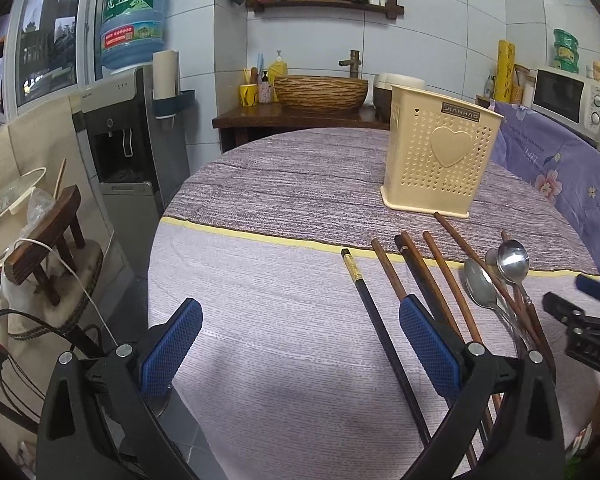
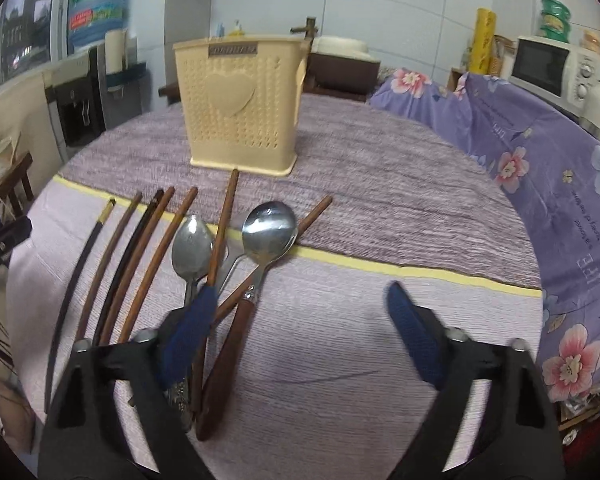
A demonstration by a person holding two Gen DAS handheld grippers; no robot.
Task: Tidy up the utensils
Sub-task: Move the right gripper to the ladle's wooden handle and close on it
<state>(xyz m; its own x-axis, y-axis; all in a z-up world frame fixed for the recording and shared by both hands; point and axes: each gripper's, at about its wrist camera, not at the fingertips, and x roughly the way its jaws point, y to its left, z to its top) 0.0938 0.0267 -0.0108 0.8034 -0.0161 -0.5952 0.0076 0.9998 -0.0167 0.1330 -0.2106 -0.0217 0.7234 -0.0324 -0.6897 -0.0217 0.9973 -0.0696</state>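
Nearest the right wrist camera, the right gripper (image 2: pixel 304 328) stands with its jaws apart over the pale ribbed tablecloth (image 2: pixel 340 360), nothing pressed between its blue, mesh-textured pads (image 2: pixel 188 332). The left pad lies over the handles of the utensils. The left gripper (image 1: pixel 300 344) is likewise spread wide and grips nothing; a black chopstick (image 1: pixel 380 332) with a gold band near its far end runs between its pads on the cloth.

The utensils lie side by side on the round table, long axes running away from the cameras toward the holder. From the left in the right wrist view there are the black chopstick, several slim round brown wooden chopsticks (image 2: pixel 156 264) fanning slightly, then a shiny oval steel spoon (image 2: pixel 192 246) with its bowl at the far end. Next comes a round-bowled spoon (image 2: pixel 269 227) on a smooth, tapering brown wooden handle. One wooden chopstick (image 2: pixel 226 216) reaches almost to the holder's base; another (image 2: pixel 312 210) slants off to the right under the round spoon.

Beyond them a yellow stripe (image 2: pixel 380 266) crosses the cloth, which turns to a coarser purple-grey weave. On that stands the cream plastic utensil holder (image 2: pixel 240 104), upright and boxy, perforated with small holes and bearing a raised heart. To the right lies purple floral fabric (image 2: pixel 540 152).
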